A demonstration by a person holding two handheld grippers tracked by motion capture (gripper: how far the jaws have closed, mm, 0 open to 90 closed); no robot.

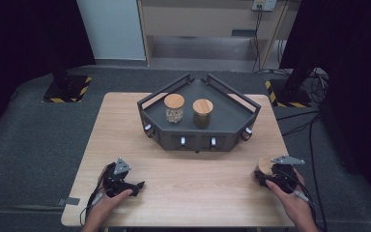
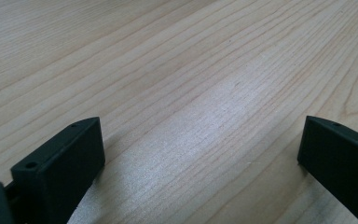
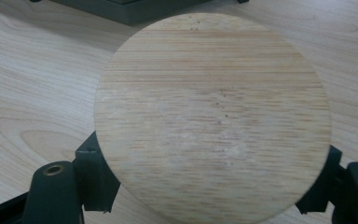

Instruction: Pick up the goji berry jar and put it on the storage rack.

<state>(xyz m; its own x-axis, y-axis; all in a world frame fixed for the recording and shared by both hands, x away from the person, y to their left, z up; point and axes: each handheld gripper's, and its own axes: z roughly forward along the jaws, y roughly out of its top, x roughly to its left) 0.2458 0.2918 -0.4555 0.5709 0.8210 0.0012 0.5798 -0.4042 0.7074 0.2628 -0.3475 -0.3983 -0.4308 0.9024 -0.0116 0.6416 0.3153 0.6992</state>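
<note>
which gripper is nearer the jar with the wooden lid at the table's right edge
Right. The right gripper is shut on the jar, its jaws on either side below the lid. The left gripper rests open at the table's near left, far across from it.

left gripper (image 1: 136,185) agape, right gripper (image 1: 262,179) clamped

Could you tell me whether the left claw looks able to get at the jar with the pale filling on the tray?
Probably yes: the left claw is open, and bare table lies between it and the jar.

Black two-jaw left claw (image 1: 136,186), right claw (image 1: 261,180) alike — grey three-cornered top plates, brass-ringed screw holes, trailing cables
</note>
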